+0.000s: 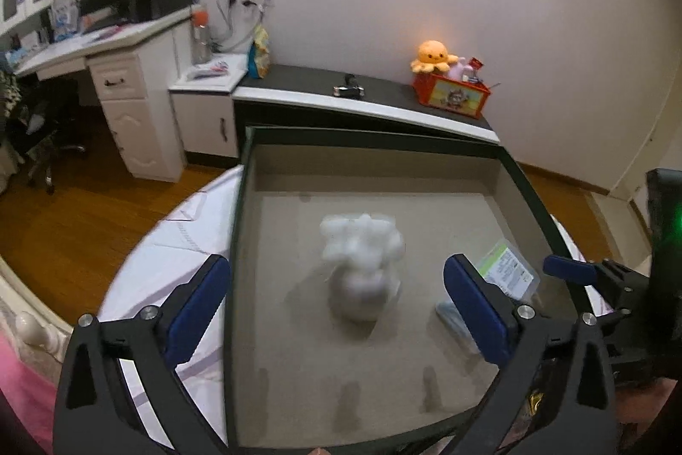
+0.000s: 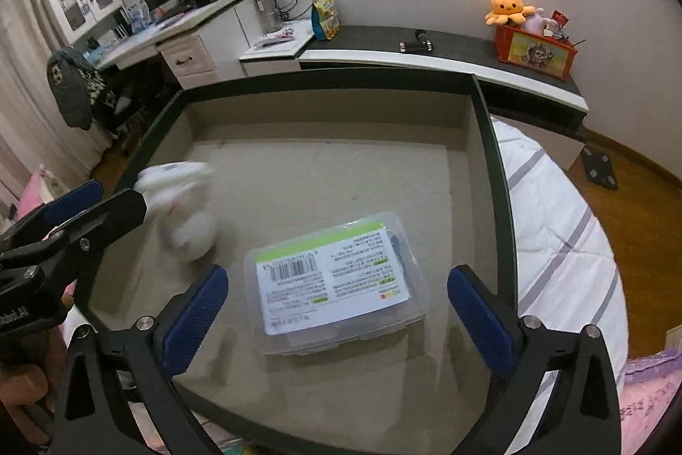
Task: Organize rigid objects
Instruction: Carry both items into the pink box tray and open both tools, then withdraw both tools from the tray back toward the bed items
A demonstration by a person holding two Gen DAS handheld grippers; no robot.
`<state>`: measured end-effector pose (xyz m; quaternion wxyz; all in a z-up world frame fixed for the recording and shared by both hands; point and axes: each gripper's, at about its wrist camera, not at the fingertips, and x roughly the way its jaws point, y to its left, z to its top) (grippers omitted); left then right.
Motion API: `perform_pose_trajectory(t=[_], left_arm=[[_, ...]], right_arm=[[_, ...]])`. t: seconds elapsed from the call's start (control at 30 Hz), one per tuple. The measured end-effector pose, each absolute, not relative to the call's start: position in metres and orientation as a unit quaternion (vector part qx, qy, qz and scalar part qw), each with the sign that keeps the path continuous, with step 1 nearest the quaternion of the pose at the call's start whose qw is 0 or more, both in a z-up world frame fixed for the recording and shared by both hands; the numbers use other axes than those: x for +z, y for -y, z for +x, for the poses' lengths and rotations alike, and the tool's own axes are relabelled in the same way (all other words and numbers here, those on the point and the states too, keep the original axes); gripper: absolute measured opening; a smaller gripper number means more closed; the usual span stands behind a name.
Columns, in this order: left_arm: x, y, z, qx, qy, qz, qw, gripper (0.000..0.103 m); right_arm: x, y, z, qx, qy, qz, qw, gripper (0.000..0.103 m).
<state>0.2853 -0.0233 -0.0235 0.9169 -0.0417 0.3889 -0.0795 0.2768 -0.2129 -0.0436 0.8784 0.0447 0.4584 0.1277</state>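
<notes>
A wide shallow tray [image 1: 375,139] with a dark rim and a beige floor lies on a bed. Inside it is a white bag of cotton balls [image 1: 362,254], blurred, lying below and between the spread fingers of my left gripper [image 1: 336,263], which is open and touches nothing. To its right a clear plastic case [image 2: 332,280] with a green-and-white label lies flat on the tray floor [image 2: 324,165]. My right gripper [image 2: 339,276] hangs open over the case, pads apart from it. The bag [image 2: 183,212] and the left gripper [image 2: 119,197] also show at the left of the right wrist view.
The tray rests on a white striped quilt [image 2: 554,220]. Behind it runs a low dark-topped cabinet [image 1: 307,79] carrying an orange box [image 1: 452,94] with a plush octopus. A white desk [image 1: 123,84] with a monitor stands at the left, above a wooden floor [image 1: 85,207].
</notes>
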Motion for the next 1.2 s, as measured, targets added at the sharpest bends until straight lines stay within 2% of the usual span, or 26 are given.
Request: perform_pose_trajectory(t=[0.57, 0.93, 1.2], left_arm=[[0.016, -0.013, 0.173, 0.012, -0.344, -0.013, 0.939, 0.103], [0.025, -0.018, 0.109, -0.055, -0.321, -0.008, 0.945, 0.103], [0.038, -0.016, 0.076, -0.072, -0.296, -0.013, 0.952, 0.103]], right_arm=[[0.020, 0.215, 0.166, 0.161, -0.323, 0.113, 0.926, 0.103], [0.025, 0.209, 0.068, 0.057, -0.300, 0.109, 0.946, 0.103], [0.038, 0.202, 0.029, 0.014, -0.271, 0.083, 0.959, 0.103]])
